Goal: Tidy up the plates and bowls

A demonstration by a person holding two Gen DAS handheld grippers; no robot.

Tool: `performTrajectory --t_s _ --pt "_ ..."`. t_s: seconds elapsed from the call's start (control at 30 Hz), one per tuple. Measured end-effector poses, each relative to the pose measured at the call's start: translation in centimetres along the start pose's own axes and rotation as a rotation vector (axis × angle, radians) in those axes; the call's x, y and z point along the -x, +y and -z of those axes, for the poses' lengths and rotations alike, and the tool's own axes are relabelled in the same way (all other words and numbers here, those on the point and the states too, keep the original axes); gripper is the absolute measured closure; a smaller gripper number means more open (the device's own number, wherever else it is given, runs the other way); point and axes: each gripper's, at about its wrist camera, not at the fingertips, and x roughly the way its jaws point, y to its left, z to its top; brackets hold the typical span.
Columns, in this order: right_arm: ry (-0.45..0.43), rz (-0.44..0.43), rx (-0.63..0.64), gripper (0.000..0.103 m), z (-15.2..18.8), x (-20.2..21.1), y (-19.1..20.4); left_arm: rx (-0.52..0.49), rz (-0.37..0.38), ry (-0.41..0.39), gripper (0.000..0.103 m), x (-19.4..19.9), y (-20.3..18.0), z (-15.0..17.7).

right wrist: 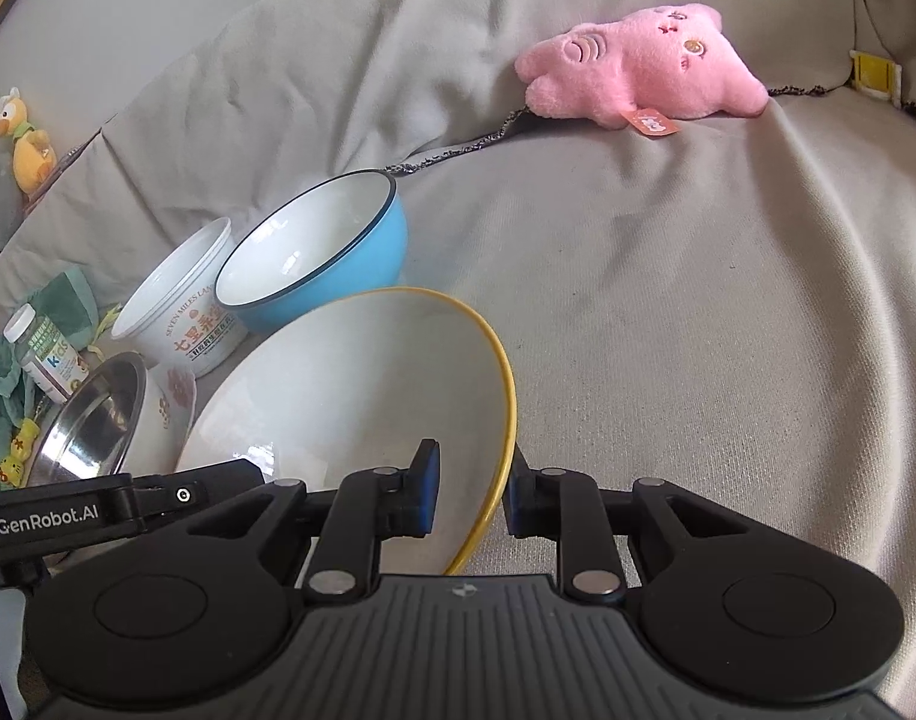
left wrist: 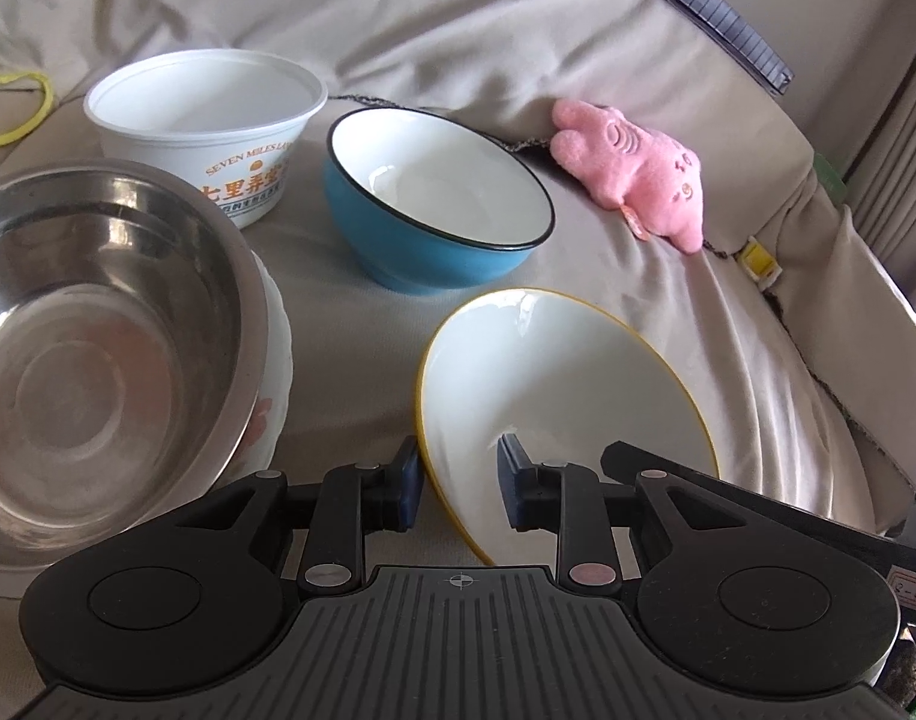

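Both hand-held grippers clamped on one shallow white bowl with a yellow rim (left wrist: 554, 384), tilted on edge above the beige cloth-covered sofa seat (right wrist: 698, 330). Left hand-held gripper (left wrist: 461, 480) pinching the bowl's near left rim, one blue pad outside, one inside. Right hand-held gripper (right wrist: 473, 492) nipped tight on the opposite rim, yellow edge between the pads. Beyond, a blue ceramic bowl with white inside and dark rim (left wrist: 434, 204), leaning on the cloth. Just beside it, a white plastic tub with orange lettering (left wrist: 209, 126), upright. To the left, a stainless steel bowl (left wrist: 98, 324) nested in a white flower-patterned bowl (left wrist: 275, 372). Further back against the sofa's backrest, a pink plush toy (left wrist: 632, 174).
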Motion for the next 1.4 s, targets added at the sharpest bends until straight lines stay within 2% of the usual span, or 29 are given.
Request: performTrajectory --t_s 0.27,0.5,0.7,0.87,1.07,1.17,1.23,1.3,1.4 --pt "0.025 0.057 0.070 0.080 -1.0 -0.3 1.1 -0.008 0.015 0.025 0.073 -0.2 0.3 -0.4" --pt "-0.012 0.084 0.093 0.074 -0.8 0.5 1.2 -0.071 0.030 0.077 0.073 1.1 -0.2 0.1" --pt "-0.019 0.096 0.090 0.071 -0.8 0.5 1.4 -0.090 0.054 0.051 0.073 3.6 0.5 -0.1" --pt "-0.018 0.085 0.107 0.071 -1.5 0.2 1.5 -0.058 0.047 0.084 0.073 1.8 0.8 -0.1" --pt "0.007 0.044 0.113 0.072 -2.1 -1.2 0.7 -0.050 0.034 0.080 0.073 0.4 0.3 -0.2" --pt "0.031 0.023 0.096 0.078 -2.2 -2.0 0.0 -0.057 0.012 0.087 0.073 -0.5 0.0 -0.3" --pt "0.013 0.014 0.095 0.080 -2.3 -1.8 0.1 -0.078 -0.011 0.079 0.071 -0.9 -0.5 -0.2" --pt "-0.030 -0.003 0.131 0.080 -2.7 -1.2 0.6 -0.096 -0.032 0.060 0.064 -1.0 -1.1 -0.5" --pt "-0.043 0.006 0.179 0.080 -3.2 -1.3 0.9 -0.084 -0.022 0.034 0.063 -1.5 -0.8 -1.2"
